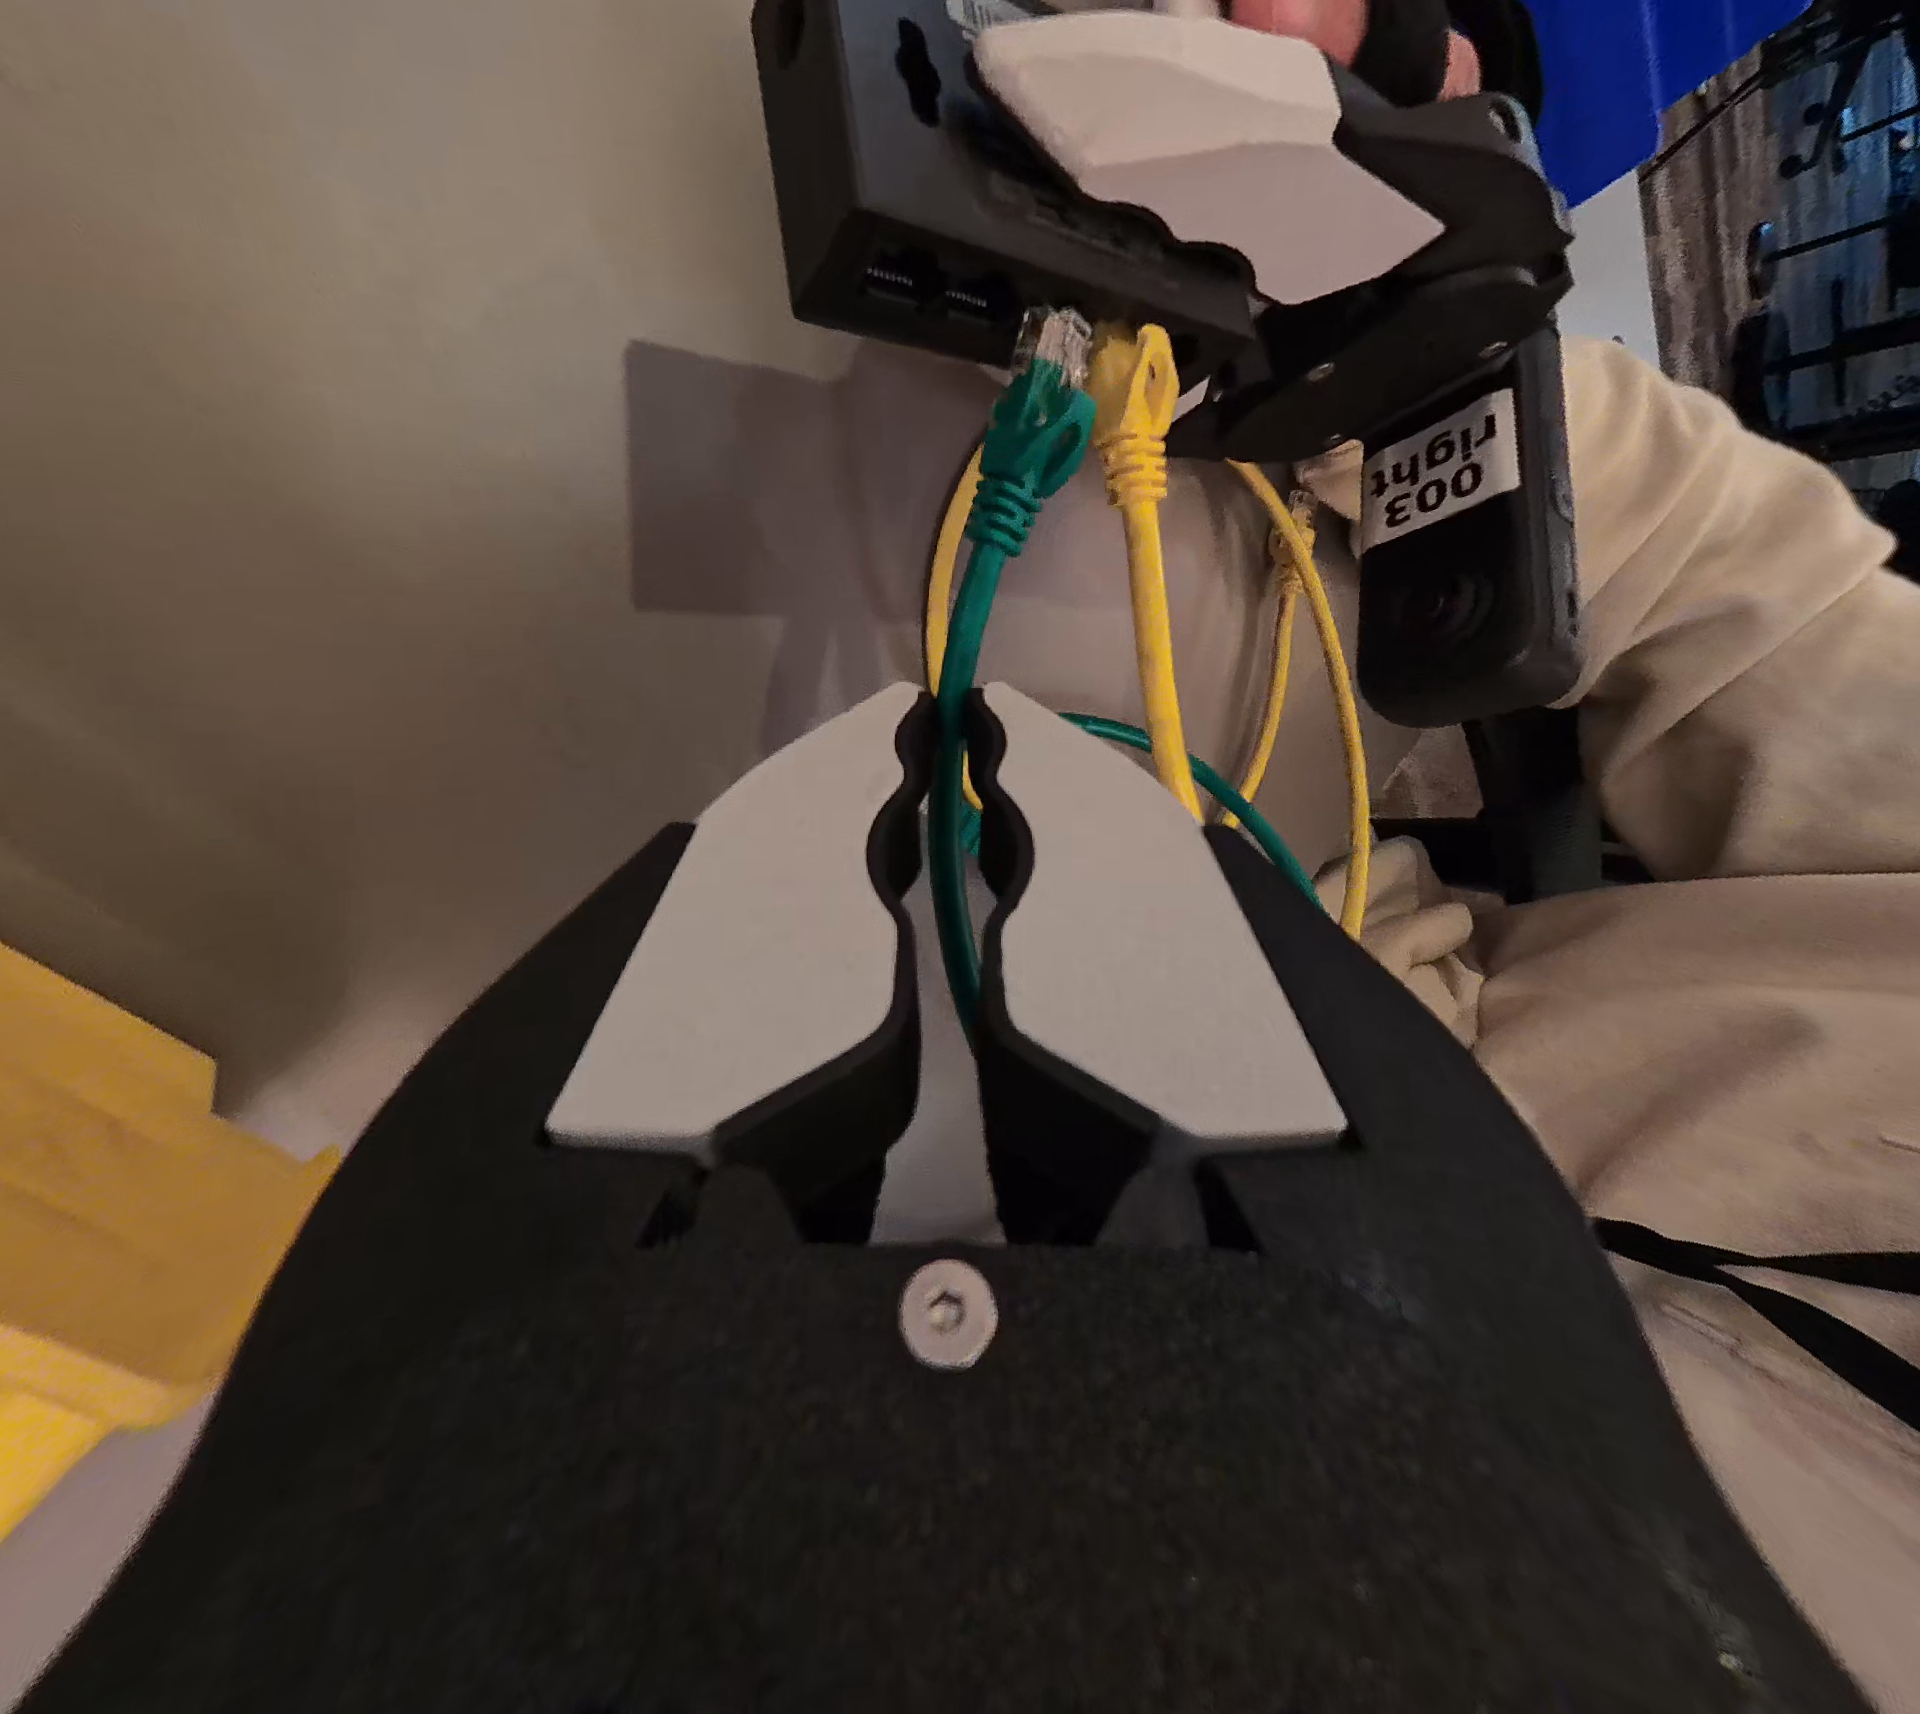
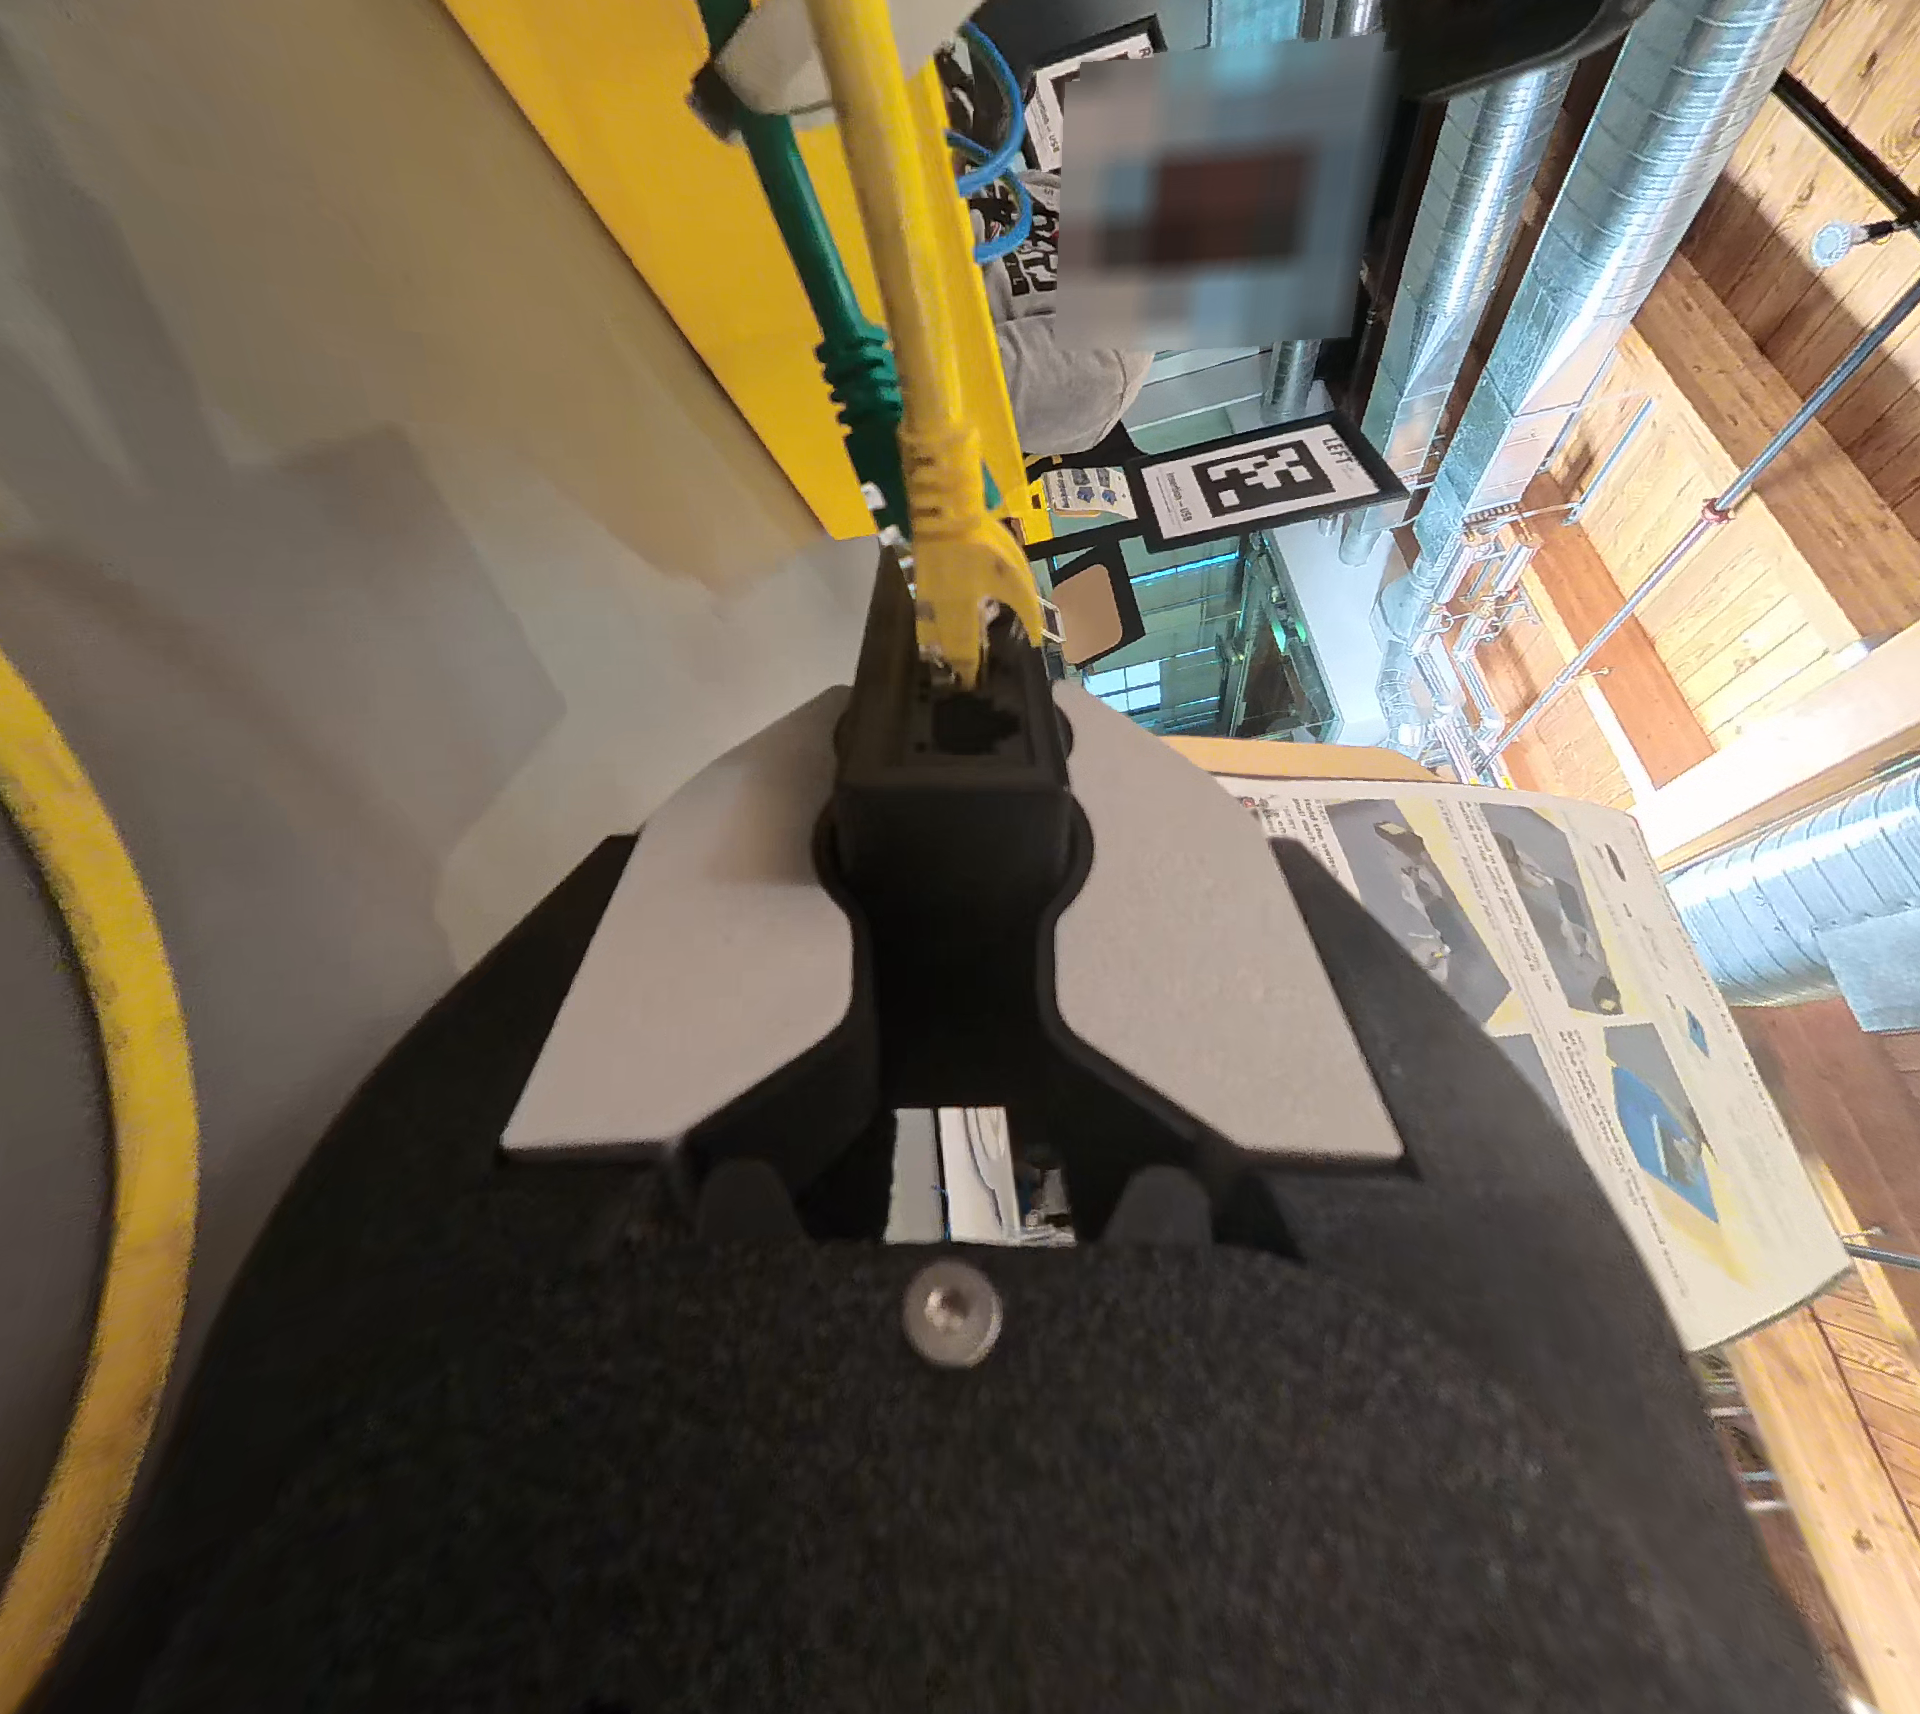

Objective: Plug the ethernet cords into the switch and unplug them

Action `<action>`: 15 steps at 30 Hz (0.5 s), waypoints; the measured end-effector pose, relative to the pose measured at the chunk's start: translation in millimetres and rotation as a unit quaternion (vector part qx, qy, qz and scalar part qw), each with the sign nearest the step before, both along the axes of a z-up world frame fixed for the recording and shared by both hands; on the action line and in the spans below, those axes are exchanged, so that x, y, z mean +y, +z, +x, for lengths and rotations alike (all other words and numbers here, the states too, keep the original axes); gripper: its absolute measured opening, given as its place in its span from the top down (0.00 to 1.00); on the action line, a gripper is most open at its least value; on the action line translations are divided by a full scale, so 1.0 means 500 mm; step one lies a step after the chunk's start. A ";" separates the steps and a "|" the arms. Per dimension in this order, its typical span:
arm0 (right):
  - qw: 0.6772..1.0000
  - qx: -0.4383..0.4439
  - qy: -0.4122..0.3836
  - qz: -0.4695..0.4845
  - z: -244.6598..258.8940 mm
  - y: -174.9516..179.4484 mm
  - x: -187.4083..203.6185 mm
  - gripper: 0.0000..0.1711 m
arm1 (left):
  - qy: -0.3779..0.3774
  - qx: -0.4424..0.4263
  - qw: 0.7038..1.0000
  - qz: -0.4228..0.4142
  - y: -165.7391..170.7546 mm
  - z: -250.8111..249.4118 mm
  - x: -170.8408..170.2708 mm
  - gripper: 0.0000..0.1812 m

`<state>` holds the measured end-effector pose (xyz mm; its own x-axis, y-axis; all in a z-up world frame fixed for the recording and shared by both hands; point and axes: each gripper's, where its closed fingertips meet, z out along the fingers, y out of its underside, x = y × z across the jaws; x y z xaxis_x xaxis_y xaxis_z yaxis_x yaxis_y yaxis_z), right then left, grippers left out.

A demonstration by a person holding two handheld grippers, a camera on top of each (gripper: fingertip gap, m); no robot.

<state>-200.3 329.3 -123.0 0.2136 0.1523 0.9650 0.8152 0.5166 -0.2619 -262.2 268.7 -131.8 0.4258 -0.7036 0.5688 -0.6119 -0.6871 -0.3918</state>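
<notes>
My right gripper (image 2: 956, 729) is shut on the black switch (image 2: 956, 843) and holds it in the air. In the left wrist view its white finger (image 1: 1195, 137) lies across the switch (image 1: 883, 137). A yellow cord's plug (image 1: 1138, 386) sits in a port, which also shows in the right wrist view (image 2: 956, 584). My left gripper (image 1: 951, 719) is shut on the green cord (image 1: 951, 833) below its plug (image 1: 1029, 438). The plug's clear tip shows outside the port row, close to the switch face. Two ports at the left end are empty.
A yellow cord loop (image 1: 1340, 677) hangs toward a cream sleeve (image 1: 1714, 729). A yellow bin (image 1: 104, 1197) is at lower left. The right wrist view shows a yellow panel (image 2: 582, 106), a printed sheet (image 2: 1558, 989), a marker board (image 2: 1262, 480) and a seated person behind.
</notes>
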 end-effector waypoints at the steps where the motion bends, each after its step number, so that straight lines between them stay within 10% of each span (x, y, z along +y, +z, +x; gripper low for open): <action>1: 1.000 -0.007 -0.002 0.002 -0.001 -0.002 0.000 0.83 | 0.002 -0.005 1.000 -0.010 -0.001 0.000 -0.001 0.97; 15: 1.000 -0.019 -0.019 0.000 0.009 -0.009 0.012 0.83 | 0.055 -0.110 0.988 -0.089 0.023 0.019 -0.010 0.97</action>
<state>-196.0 335.3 -127.4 0.1832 0.1445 0.9724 0.8438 0.4844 -0.2309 -253.0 263.8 -120.1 0.3469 -0.5397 0.7670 -0.4430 -0.8151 -0.3733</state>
